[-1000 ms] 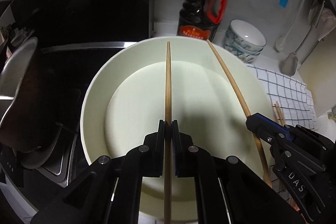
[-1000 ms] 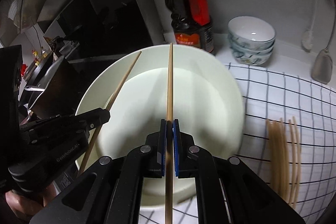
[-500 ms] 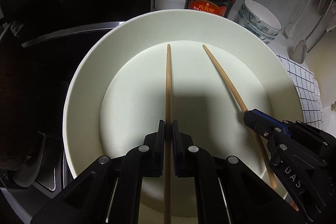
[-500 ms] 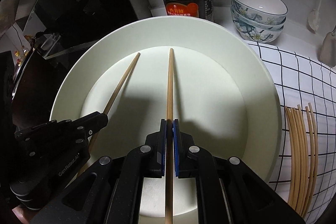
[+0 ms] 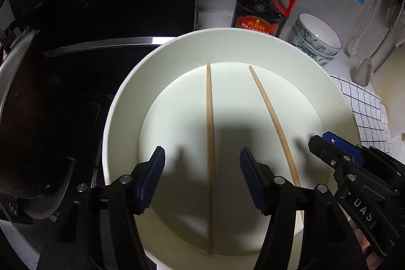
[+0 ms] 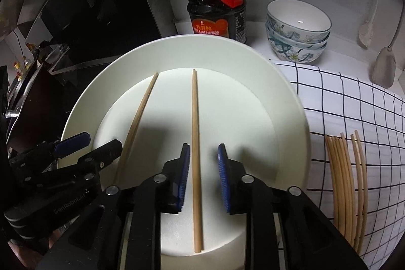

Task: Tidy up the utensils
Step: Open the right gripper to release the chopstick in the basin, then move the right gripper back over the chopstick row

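Released, two tan chopsticks (image 5: pixel 209 143) lie flat.

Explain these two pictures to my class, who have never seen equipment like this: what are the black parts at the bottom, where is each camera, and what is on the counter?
No robot arm is here. A person holds a two-fingered tool in each hand, and a wide-angle camera on each tool looks forward along its fingers.

One picture looks out from the left gripper, the other from the right gripper. Each tool also shows at the edge of the other's picture.

Below them sits a large white plate with two wooden chopsticks lying in it: the left chopstick and the right chopstick. Both sets of jaws have just been opening; each chopstick lies between them, gripped by neither.

Behind the plate stand a dark sauce bottle and stacked bowls. More chopsticks wait on a checked cloth.
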Motion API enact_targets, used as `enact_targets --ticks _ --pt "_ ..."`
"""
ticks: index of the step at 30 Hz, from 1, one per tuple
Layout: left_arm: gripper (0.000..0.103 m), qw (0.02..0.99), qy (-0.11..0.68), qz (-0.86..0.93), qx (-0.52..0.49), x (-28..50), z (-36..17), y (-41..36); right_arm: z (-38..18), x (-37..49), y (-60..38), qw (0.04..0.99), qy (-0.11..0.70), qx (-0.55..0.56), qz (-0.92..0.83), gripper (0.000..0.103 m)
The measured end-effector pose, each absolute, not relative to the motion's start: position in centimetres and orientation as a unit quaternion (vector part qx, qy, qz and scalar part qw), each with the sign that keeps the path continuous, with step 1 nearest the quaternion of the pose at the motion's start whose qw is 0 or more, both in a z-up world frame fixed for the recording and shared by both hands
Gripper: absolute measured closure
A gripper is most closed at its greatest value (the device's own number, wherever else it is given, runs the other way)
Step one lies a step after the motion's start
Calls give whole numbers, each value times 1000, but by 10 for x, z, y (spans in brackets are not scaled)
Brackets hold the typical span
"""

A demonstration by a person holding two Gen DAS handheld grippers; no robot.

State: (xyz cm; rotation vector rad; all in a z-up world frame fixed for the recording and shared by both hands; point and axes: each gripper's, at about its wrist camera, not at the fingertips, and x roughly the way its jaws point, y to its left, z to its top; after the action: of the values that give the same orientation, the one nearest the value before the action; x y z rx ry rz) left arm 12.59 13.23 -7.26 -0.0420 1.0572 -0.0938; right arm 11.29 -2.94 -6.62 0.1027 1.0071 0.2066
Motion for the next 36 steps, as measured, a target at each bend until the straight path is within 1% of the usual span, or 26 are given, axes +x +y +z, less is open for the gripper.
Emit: enact_targets --ticks 2,3,5,7,10,12,14,17,20,24,26,36 --pt "34 864 501 -41 -22 121 -69 134 -62 110 -31 871 480 49 98 76" --pt "33 865 499 -40 -23 119 -68 134 -61 109 -33 871 479 49 98 75" --pt "26 867 497 -36 -24 115 -63 133 -57 103 -37 873 476 49 98 69" --pt "21 869 494 -36 -25 110 -57 132 -53 96 -39 874 473 47 99 66" --pt "18 871 489 -34 -24 101 -52 130 -45 86 -42 876 469 45 101 64" --pt "16 872 488 -33 -25 95 -48 127 -42 80 -44 877 467 45 102 60" --pt "13 873 487 -29 -26 89 -45 125 -39 74 -47 879 464 45 102 55" --pt "9 873 486 -25 -27 79 -41 121 -36 64 -53 879 463 44 103 53" --pt "8 873 487 -21 -30 68 -39 117 -33 55 -60 879 463 46 103 50" --pt "8 869 492 -18 -38 54 -37 110 -30 38 -71 879 463 45 105 49" --pt "8 869 493 -19 -41 48 -37 105 -29 30 -77 879 463 43 104 46" --pt "8 872 488 -27 -33 19 -33 60 -34 -9 -130 876 472 50 82 45"
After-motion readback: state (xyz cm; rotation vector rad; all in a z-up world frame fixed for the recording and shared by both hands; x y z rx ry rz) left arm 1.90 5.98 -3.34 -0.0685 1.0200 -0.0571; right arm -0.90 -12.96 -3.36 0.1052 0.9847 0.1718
